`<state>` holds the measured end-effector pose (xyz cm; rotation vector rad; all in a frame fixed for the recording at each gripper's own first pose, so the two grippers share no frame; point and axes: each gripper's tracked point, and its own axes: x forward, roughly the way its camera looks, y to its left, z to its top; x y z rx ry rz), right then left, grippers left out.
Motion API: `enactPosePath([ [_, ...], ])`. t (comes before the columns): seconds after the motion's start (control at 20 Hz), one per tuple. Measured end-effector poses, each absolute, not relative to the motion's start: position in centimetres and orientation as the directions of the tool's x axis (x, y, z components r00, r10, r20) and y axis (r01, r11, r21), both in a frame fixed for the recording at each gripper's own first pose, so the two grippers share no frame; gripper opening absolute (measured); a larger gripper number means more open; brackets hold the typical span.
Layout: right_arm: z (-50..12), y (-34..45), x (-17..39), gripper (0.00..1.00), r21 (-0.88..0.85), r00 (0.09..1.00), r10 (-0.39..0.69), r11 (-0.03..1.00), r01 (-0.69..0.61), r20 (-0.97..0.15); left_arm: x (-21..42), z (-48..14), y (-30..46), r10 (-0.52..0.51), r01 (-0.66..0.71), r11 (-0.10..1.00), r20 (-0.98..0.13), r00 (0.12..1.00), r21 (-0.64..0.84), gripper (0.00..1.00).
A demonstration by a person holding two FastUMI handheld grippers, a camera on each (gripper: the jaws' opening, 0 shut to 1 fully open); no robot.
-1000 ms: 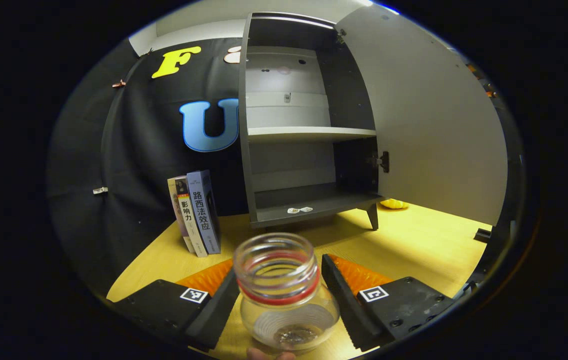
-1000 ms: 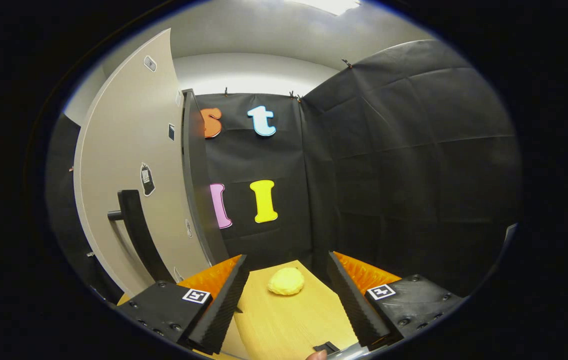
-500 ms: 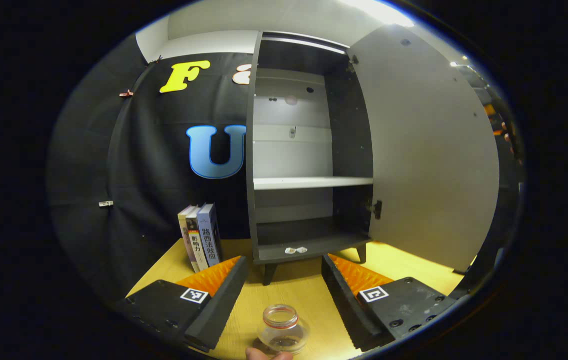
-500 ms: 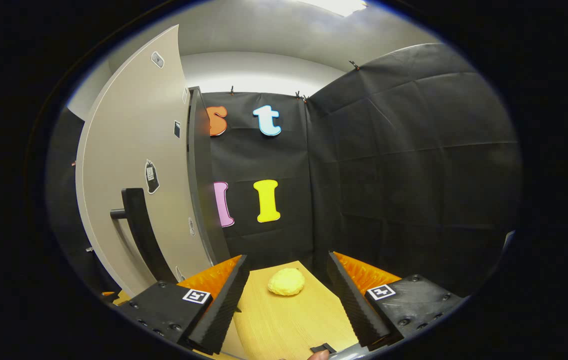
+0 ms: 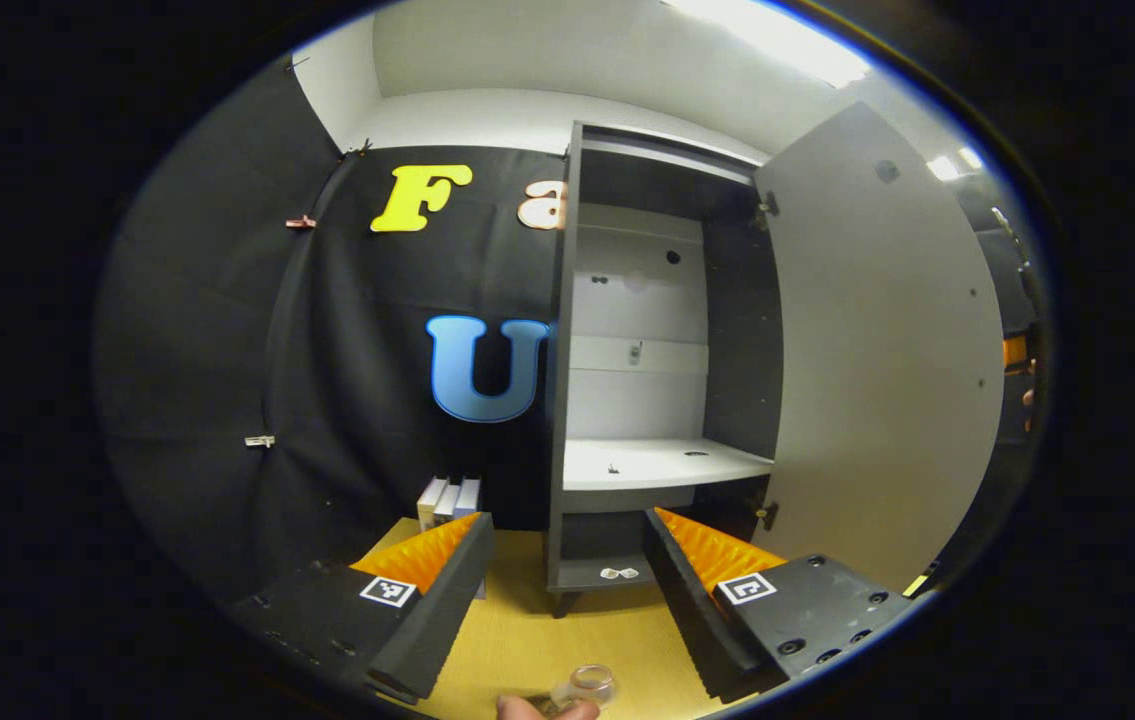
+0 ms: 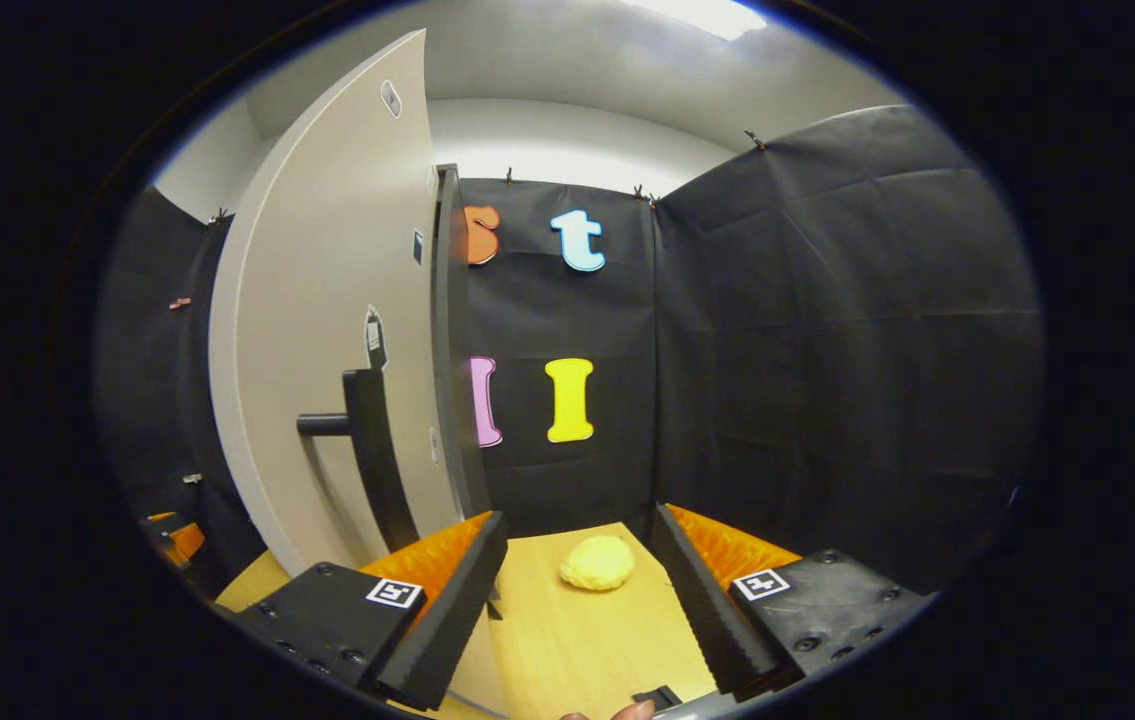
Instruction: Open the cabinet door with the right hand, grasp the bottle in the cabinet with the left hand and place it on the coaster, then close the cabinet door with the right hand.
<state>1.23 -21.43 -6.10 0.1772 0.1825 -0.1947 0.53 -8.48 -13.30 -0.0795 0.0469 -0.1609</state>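
Yellow surface [image 6: 577, 640] ahead; bottle [image 5: 589, 685] set down. Right hand-held gripper [image 6: 577, 600], released, should press the door [image 6: 327, 350] leftward by its handle [image 6: 372, 440].

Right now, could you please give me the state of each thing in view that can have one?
Cabinet door: swung wide open.
Bottle: upright, uncapped, standing free on the table.
Left tongs: open, holding nothing.
Right tongs: open, holding nothing.
Door handle: untouched.
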Motion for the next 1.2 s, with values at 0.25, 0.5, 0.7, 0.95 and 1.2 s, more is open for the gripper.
enactPosePath([
  [0.25, -5.6, -14.0, 1.2, 0.97, 0.187, 0.977, -0.053, 0.978, 0.092, -0.206, -0.5, -11.6, -4.7, -0.118, 0.117, 0.992, -0.034, 0.992, -0.051, 0.94],
  [0.5, -5.2, -4.4, 2.4, 0.97, 0.260, 0.978, 0.091, 0.965, -0.040, -0.186, -1.1, -11.8, -2.0, -0.097, 0.096, 0.995, -0.044, 0.994, -0.027, 0.94],
  [0.7, -4.0, 2.1, 3.5, 0.97, 0.330, 0.964, 0.218, 0.931, -0.159, -0.151, -1.4, -11.6, -0.3, -0.082, 0.080, 0.996, -0.042, 0.996, -0.034, 0.93],
  [0.95, -3.8, 8.4, 5.5, 0.98, 0.312, 0.932, 0.339, 0.906, -0.286, -0.129, -1.1, -12.0, 1.0, -0.064, 0.061, 0.997, -0.054, 0.996, -0.047, 0.94],
  [1.2, -4.4, 10.8, 6.8, 0.97, 0.289, 0.921, 0.371, 0.900, -0.325, -0.119, -0.9, -11.7, 1.9, -0.047, 0.044, 0.998, -0.064, 0.997, -0.054, 0.94],
])
